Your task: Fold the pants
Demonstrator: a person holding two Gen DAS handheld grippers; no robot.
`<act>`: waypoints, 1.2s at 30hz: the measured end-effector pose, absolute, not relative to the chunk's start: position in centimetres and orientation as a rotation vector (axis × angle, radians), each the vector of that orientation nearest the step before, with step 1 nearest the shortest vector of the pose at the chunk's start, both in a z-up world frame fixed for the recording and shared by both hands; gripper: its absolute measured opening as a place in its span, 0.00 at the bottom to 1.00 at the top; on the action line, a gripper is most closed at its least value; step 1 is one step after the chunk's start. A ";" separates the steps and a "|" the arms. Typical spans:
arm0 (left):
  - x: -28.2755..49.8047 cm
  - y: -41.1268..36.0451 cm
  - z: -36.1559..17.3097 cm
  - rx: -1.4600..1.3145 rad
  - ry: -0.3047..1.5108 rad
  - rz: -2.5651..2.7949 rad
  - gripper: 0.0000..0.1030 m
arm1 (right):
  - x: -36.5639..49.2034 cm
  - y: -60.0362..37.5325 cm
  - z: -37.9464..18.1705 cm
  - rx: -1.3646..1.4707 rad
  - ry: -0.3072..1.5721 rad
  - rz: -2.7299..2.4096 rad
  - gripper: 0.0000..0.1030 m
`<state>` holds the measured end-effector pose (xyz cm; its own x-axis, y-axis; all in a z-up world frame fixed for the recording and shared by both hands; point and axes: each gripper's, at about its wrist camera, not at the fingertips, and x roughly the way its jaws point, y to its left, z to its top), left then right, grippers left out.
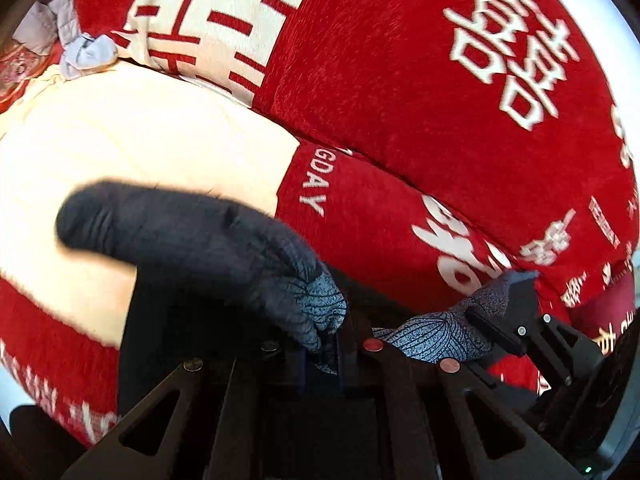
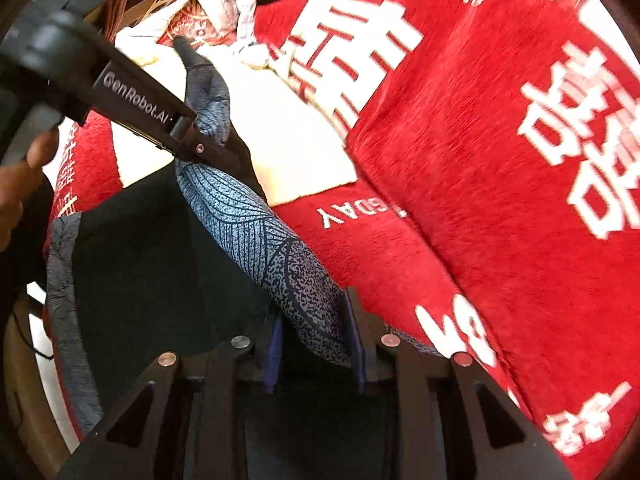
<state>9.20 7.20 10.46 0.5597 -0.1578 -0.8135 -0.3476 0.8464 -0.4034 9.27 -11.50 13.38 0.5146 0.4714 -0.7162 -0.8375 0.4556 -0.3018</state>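
I judge the fold to be at its start or in an early pass: the pants hang off the surface between my two tools, gathered and rumpled, with no flat crease or stacked layers that I can see. Laying them out, doubling them over and smoothing them are all left to do, as far as these views tell.

The pants are a dark navy knit with a lighter blue-grey panel printed in fine leaf-vein lines; in the left wrist view a plain dark tube of the fabric, a leg or cuff by the look of it, droops out to the left over the bedding. The cloth looks soft and limp, so I expect it to sag wherever it is not supported.

My left gripper is pinched tight on a bunch of the printed cloth. My right gripper has its jaws set narrow with a thick roll of the printed fabric filling the gap between the blue pads, which appear to press on it.

The right wrist view shows the left tool's black body, lettered in white, with a hand at its grip.

Beneath everything lies a red chenille blanket with big white characters, and a cream patch beside it. A small heap of grey clothing sits well away at the far edge.
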 end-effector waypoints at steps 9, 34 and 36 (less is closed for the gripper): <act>-1.6 7.8 5.1 -0.694 1.006 0.078 0.12 | -3.4 -11.3 9.0 -0.747 0.492 0.660 0.29; -8.7 11.4 3.8 -0.740 0.953 0.237 0.56 | -5.2 -16.0 12.6 -0.402 0.528 0.583 0.78; -7.9 10.3 4.0 -0.722 0.966 0.223 0.56 | -2.5 -15.3 12.5 -0.339 0.587 0.561 0.78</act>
